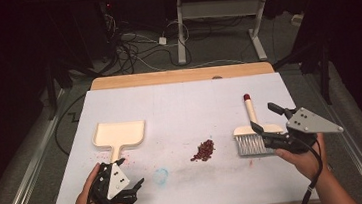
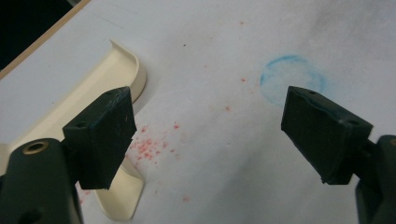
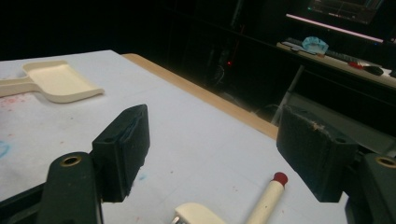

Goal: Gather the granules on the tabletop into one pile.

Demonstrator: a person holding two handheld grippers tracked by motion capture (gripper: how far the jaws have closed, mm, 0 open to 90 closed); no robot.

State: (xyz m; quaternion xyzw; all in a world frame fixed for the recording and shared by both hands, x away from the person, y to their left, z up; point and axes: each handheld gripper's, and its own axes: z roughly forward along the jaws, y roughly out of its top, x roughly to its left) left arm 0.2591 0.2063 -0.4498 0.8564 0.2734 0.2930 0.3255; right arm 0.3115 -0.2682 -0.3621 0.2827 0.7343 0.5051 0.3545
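Two tools wait: the brush [image 1: 251, 138] lies near the worktop's right edge, the dustpan [image 1: 120, 134] toward its left. Both grippers' jaws gape empty. Right gripper [image 1: 275, 123] should straddle the brush handle squarely before sweeping the crumbs [image 1: 203, 150].

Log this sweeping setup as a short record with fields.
surface: white table sheet
debris: small pile of red bits, lying left of the brush
brush: flat on the sheet, red-tipped handle pointing away
dustpan: cream, flat, handle toward the person
left gripper: open, near the dustpan handle
right gripper: open, at the brush, holding nothing
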